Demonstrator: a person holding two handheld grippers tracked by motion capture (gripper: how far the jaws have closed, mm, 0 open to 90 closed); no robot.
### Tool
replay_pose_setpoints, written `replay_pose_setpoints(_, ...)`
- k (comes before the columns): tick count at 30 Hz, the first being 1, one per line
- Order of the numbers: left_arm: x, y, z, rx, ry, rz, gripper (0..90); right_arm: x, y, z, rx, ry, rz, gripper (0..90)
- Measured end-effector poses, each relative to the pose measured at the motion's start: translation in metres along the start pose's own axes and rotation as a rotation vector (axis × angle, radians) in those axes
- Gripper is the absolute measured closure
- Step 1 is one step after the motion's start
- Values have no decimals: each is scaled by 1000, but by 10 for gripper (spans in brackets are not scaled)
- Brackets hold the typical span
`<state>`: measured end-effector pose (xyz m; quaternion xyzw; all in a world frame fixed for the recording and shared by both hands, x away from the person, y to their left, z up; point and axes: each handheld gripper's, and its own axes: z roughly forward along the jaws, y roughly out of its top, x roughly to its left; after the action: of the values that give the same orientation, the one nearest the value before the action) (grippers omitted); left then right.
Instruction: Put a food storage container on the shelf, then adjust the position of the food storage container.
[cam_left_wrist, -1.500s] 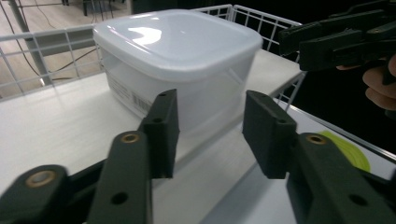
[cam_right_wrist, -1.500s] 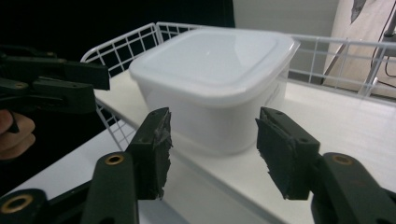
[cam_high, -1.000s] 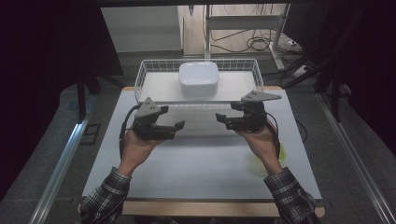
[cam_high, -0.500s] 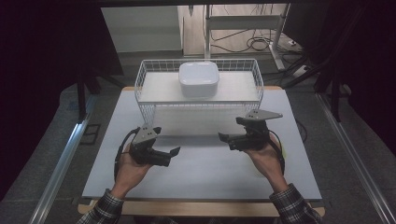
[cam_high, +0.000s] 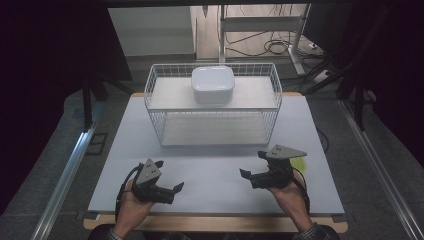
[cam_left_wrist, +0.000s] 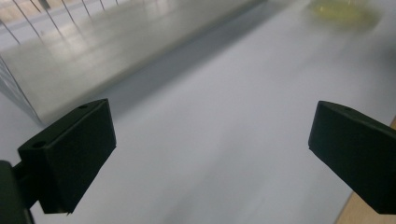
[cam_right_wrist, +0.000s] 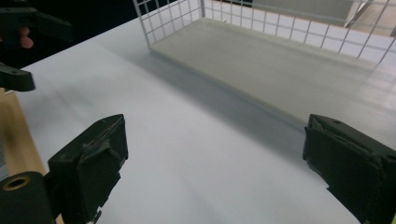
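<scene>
High view: two grippers near the basket (cam_high: 215, 107).
Left gripper (cam_high: 167, 176) and right gripper (cam_high: 252, 164), jaws wide apart, grasp nothing.

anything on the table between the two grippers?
Nothing: in the high view, only bare white table lies between the left gripper and the right gripper, both open and empty.

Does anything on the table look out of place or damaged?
Nothing stands out. The wire rack sits square on the table, the white box rests flat on its top shelf, and both tools, left and right, are open and hold nothing.
</scene>
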<state>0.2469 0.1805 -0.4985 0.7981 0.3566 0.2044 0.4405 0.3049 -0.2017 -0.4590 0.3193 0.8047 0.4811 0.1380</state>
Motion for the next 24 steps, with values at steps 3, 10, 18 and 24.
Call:
replay_pose_setpoints(3,-5,-9,0,24,14,34,3,4,-9,1,25,-2,-7,69)
replay_pose_setpoints(10,-7,-7,-1,13,23,51,1,6,-16,3,55,-6,-15,61)
replay_pose_setpoints(18,-1,-7,-4,-2,40,40,1,-1,-17,5,89,-39,0,27)
replay_pose_setpoints(24,-1,-7,-5,-4,40,36,1,-8,-12,-3,94,-93,20,84)
